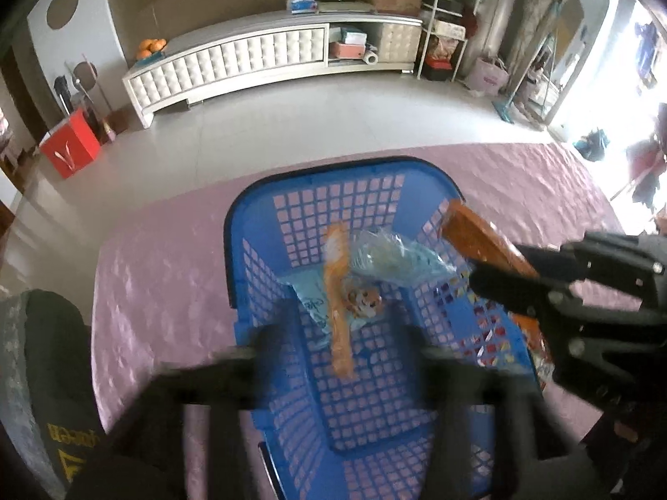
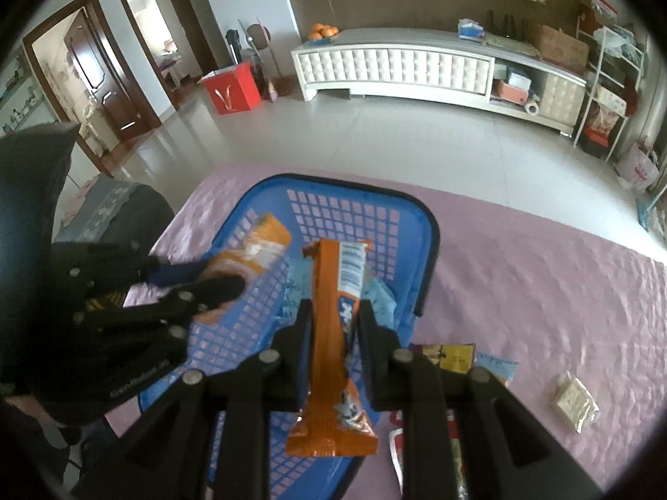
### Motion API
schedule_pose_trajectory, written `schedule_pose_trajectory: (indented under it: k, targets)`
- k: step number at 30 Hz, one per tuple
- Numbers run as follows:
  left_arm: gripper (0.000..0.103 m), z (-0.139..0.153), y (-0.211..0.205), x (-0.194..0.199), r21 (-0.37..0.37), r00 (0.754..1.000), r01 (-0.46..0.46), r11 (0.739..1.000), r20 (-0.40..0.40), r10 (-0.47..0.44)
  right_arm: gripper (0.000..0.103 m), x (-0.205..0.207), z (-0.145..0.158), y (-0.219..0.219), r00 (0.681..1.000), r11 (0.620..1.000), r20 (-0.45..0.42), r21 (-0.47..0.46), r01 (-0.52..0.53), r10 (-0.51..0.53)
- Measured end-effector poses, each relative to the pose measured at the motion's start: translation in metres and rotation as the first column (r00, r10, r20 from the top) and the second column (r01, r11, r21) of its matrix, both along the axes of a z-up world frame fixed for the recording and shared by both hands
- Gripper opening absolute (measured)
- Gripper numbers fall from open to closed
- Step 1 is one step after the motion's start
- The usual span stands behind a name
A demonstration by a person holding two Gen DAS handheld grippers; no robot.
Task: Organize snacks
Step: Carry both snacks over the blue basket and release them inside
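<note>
Right gripper (image 2: pixel 333 312), jaws pinching an orange snack bar (image 2: pixel 333 333) at mid-length; the bar stands on end between the pads, its barcode end uppermost, poised above the near right rim of the blue basket (image 2: pixel 433 233). The grip at the middle probably serves to keep the long packet from swinging while it is carried over the rim.

Left gripper (image 1: pixel 337 358), jaws spread, nothing pressed between them; a second orange packet (image 1: pixel 339 291) shows in the gap, over the basket floor. In the right wrist view that packet (image 2: pixel 254 258) is blurred, one end beside the left fingertips, so whether it rests or is falling cannot be told. The spread jaws suggest a release into the basket.

Basket contents besides: one clear crinkled wrapper (image 1: pixel 396 258) and one pale blue packet (image 1: pixel 308 300) beneath it, gathered at the middle of the floor, as the task of collecting snacks would require.

On the pink tablecloth (image 2: pixel 542 291), outside the basket's right wall: one small beige packet (image 2: pixel 575 402) toward the near right edge, and several coloured packets (image 2: pixel 454 358) just beside the basket, partly hidden by the right gripper and too overlapped to count. These appear yet to be gathered.

Count: two grippers, one basket, two orange packets.
</note>
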State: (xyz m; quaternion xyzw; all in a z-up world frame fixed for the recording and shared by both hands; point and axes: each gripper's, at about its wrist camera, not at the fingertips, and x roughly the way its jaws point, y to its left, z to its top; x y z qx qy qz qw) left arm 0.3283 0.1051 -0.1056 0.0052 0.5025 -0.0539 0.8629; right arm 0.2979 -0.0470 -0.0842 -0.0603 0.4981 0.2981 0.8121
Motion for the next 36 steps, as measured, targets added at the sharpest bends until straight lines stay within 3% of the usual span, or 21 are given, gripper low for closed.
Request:
schedule_pose_trajectory:
  k: [9, 18, 23, 36]
  targets:
    - [0.058, 0.006, -0.005, -0.017, 0.018, 1.000, 0.023, 1.000, 0.016, -0.024, 0.024, -0.003, 0.002, -0.001, 1.000, 1.000, -0.020, -0.002, 0.009, -0.009]
    - [0.058, 0.024, 0.021, -0.046, -0.004, 0.999, -0.013, 1.000, 0.053, 0.013, 0.024, -0.012, 0.018, 0.014, 1.000, 1.000, -0.011, 0.001, -0.015, 0.015]
    - [0.064, 0.028, 0.043, -0.055, -0.009, 0.997, -0.043, 0.999, 0.063, 0.044, 0.024, -0.015, 0.022, 0.038, 0.999, 0.999, -0.008, -0.001, -0.044, 0.044]
    - [0.064, 0.012, 0.078, -0.049, -0.051, 0.992, -0.114, 0.992, 0.047, 0.116, 0.024, 0.005, -0.001, 0.083, 0.997, 0.996, -0.025, -0.047, -0.077, 0.076]
